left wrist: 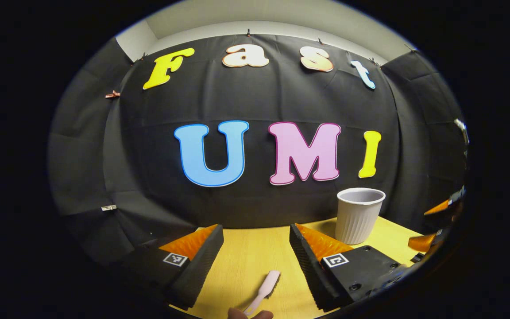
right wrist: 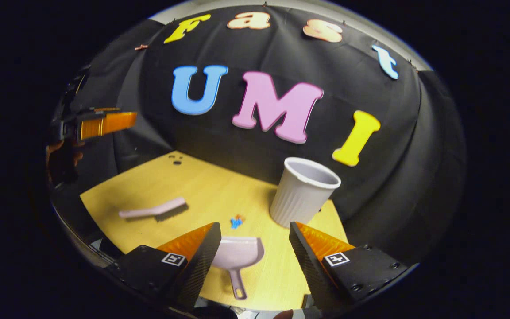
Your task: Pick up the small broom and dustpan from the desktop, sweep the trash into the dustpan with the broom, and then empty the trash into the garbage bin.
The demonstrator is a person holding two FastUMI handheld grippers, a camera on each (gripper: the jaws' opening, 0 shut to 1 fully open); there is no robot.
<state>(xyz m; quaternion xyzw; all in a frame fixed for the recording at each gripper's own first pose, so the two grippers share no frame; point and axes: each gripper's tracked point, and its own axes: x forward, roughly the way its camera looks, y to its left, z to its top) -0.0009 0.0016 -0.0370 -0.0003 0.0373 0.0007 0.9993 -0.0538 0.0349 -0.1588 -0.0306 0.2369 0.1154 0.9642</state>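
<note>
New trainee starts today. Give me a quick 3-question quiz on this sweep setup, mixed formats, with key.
1. True or false: the dustpan is already held by the right gripper.
2. Multiple choice: in the right gripper view, the small bits of trash lie
A. inside the garbage bin
B. on the desktop between the dustpan and the bin
C. on top of the broom
3. Fill in: in the left gripper view, the ___ lies on the desktop between the fingers of the left gripper.

Key
1. False: its jaws stand open, with the dustpan lying between the fingers.
2. B
3. broom
</note>
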